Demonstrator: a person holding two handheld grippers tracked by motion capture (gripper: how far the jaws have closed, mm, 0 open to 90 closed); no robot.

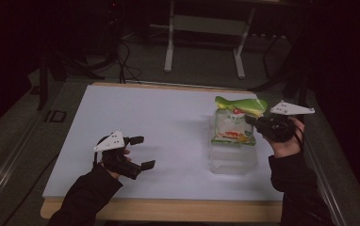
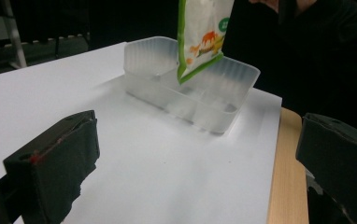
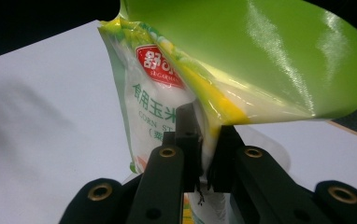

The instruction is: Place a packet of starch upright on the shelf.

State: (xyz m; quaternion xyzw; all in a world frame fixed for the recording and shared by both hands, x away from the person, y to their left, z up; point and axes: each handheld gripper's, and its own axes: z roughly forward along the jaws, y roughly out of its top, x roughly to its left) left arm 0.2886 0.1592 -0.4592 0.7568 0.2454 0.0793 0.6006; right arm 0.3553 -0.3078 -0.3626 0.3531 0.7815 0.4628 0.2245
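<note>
A green and white snack bag [image 1: 233,122] with a red label hangs above a clear plastic compartment tray [image 1: 233,160] at the table's right. My right gripper [image 1: 252,121] is shut on the bag's upper right edge, and the bag's green top folds over the jaws [image 3: 242,56]. In the left gripper view the bag's lower corner [image 2: 200,42] hovers just over the clear tray [image 2: 193,88]. My left gripper [image 1: 142,151] rests near the front left of the table, open, with nothing between its fingers.
The white tabletop [image 1: 159,122] has a wooden front edge [image 1: 168,209]. A white metal frame [image 1: 206,33] stands on the dark floor behind the table. Cables lie on the floor at the back left.
</note>
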